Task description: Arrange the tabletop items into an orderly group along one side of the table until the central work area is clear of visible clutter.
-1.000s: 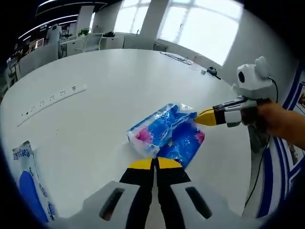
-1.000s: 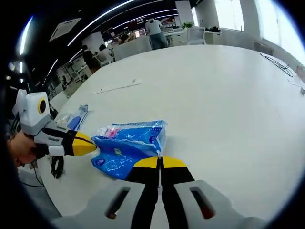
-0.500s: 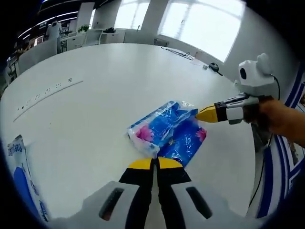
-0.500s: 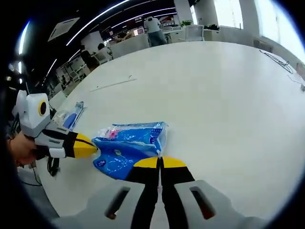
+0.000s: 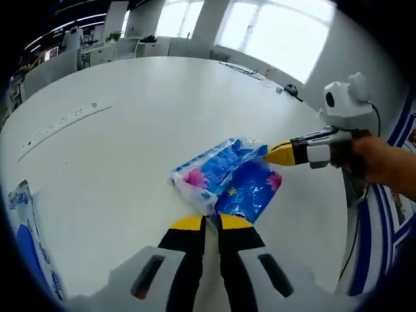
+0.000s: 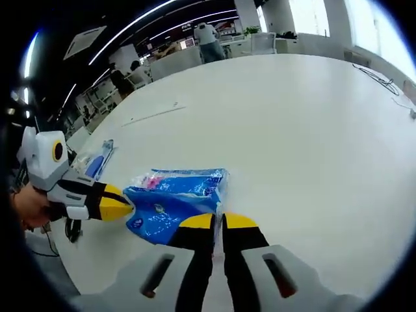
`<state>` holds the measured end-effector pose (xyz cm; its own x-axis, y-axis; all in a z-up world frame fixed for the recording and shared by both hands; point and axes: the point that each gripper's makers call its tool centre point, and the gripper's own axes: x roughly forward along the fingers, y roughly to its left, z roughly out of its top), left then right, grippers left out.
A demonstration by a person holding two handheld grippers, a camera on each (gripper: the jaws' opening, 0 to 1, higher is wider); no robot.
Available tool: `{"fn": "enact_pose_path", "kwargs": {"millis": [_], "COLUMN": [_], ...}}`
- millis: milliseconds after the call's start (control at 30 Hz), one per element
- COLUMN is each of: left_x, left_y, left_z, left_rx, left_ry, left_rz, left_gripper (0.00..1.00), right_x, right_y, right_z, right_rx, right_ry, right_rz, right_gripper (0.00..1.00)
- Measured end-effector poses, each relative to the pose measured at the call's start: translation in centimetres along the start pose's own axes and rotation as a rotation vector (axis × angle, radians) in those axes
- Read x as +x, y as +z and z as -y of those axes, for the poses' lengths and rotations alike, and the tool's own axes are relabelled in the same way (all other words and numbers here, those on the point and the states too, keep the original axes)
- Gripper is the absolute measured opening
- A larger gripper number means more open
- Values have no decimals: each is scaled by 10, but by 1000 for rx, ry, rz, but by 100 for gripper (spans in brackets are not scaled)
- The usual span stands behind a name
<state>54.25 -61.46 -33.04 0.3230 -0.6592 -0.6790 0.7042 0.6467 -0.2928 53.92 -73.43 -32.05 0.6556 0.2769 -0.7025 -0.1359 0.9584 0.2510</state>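
Note:
A blue tissue pack (image 5: 224,179) with a pink patch lies on the white table (image 5: 143,104) near its edge. My left gripper (image 5: 212,223) sits at the pack's near end, its yellow-tipped jaws parted by a narrow gap and nothing clearly pinched. My right gripper (image 6: 219,221) stands at the opposite end of the same pack (image 6: 172,201), jaws likewise slightly apart. Each gripper appears in the other view: the right gripper (image 5: 276,156) touches the pack's far corner, and the left gripper (image 6: 117,207) points at its left end.
A second white-and-blue pack (image 5: 23,240) lies at the table's edge, also seen as a small pack (image 6: 97,162). A long white strip (image 5: 62,123) lies farther out. Cables (image 5: 244,73) rest at the far side. People (image 6: 209,36) stand beyond the table.
Both grippers' jaws, pressed together before, have parted slightly at the pack's ends. The pack has barely moved.

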Motion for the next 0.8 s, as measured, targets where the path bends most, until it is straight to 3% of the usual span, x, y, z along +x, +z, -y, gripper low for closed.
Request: {"fn": "enact_pose_path", "kwargs": {"millis": [800], "left_x": [-13], "left_y": [3], "left_z": [-4], "left_rx": [-3], "left_ry": [16], "left_rz": [17], "left_gripper": [28], "right_x": [-15], "right_y": [9], "right_z": [4], "right_rx": [19], "right_ry": [-27], "right_rz": [33], "right_gripper": [23]}}
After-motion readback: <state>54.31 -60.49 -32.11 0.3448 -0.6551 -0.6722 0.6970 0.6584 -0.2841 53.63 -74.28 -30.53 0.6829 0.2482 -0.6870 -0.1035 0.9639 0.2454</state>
